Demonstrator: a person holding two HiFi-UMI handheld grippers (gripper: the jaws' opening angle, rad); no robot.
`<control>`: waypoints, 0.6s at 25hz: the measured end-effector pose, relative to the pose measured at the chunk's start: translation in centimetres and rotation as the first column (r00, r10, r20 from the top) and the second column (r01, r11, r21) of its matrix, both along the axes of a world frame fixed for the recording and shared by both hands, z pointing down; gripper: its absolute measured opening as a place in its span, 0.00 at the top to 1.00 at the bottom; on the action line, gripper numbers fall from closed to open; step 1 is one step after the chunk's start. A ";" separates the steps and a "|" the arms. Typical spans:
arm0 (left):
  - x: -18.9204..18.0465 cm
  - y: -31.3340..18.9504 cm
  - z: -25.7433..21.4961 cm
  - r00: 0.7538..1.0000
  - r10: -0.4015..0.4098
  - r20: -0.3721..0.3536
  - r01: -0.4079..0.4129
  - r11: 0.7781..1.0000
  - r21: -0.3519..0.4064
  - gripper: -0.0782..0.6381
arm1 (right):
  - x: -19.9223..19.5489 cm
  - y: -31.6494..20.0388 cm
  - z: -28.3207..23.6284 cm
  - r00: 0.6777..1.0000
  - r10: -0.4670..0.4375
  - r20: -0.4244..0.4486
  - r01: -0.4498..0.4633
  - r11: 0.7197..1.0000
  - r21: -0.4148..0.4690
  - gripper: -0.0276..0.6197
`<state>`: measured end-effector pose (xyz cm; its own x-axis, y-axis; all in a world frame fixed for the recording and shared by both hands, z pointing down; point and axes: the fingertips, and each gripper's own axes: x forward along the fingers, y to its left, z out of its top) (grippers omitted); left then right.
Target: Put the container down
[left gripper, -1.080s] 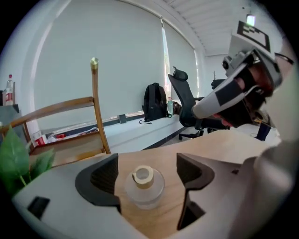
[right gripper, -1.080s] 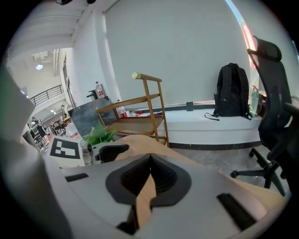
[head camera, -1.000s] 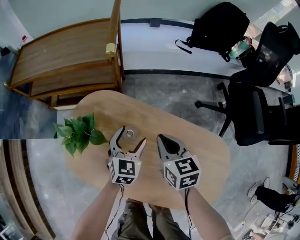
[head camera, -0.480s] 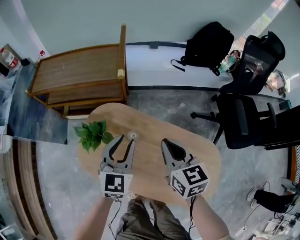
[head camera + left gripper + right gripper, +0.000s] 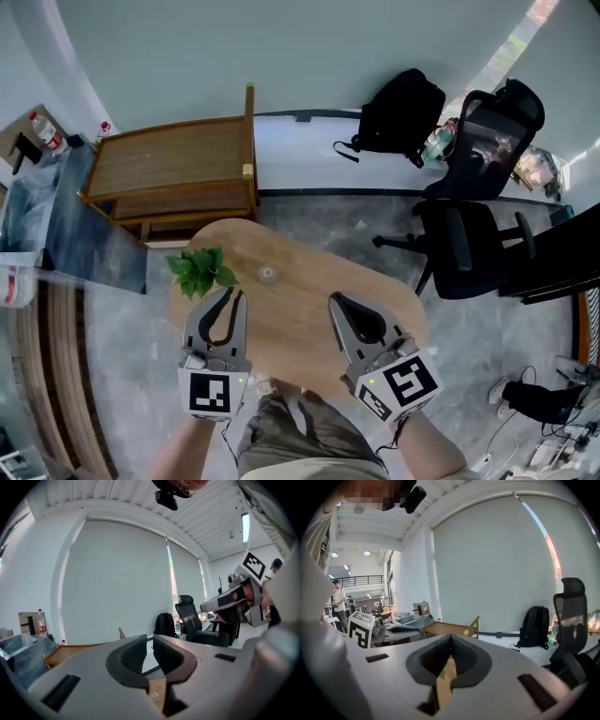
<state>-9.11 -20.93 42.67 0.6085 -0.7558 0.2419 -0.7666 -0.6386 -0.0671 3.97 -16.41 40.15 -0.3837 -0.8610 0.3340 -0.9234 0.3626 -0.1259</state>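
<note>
A small clear round container (image 5: 267, 274) stands by itself on the oval wooden table (image 5: 300, 281), past both grippers. My left gripper (image 5: 235, 293) is held over the table's near left side, short of the container. Its jaws are shut (image 5: 149, 641) with nothing between them. My right gripper (image 5: 336, 300) hovers over the near right side, its tips meeting and empty (image 5: 450, 637). Neither gripper touches the container. Each gripper view looks out level over the room, and the container does not show in either.
A green leafy plant (image 5: 200, 270) sits at the table's left edge, close to the left gripper. Beyond the table are a wooden bench (image 5: 173, 169), a black backpack (image 5: 398, 111) and black office chairs (image 5: 469, 234). Grey floor surrounds the table.
The left jaws went from wide open to shut. Both grippers drew back toward the person, away from the container, and the head view rose and widened.
</note>
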 end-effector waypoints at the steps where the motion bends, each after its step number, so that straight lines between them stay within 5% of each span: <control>1: -0.1 0.6 -1.1 1.000 0.002 0.002 -0.002 1.000 0.011 0.84 | 0.0 0.5 -1.3 1.000 -0.002 0.001 0.002 1.000 0.010 0.96; 15: -2.0 7.1 -12.7 0.988 0.094 0.121 -0.113 0.981 0.159 0.86 | -2.3 6.2 -11.5 0.997 -0.048 -0.061 0.053 0.995 0.089 0.96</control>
<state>-11.10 -13.79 29.98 0.6616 -0.7253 0.1903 -0.6783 -0.6870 -0.2605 1.67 -10.24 28.68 -0.4097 -0.8686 0.2788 -0.9083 0.4166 -0.0367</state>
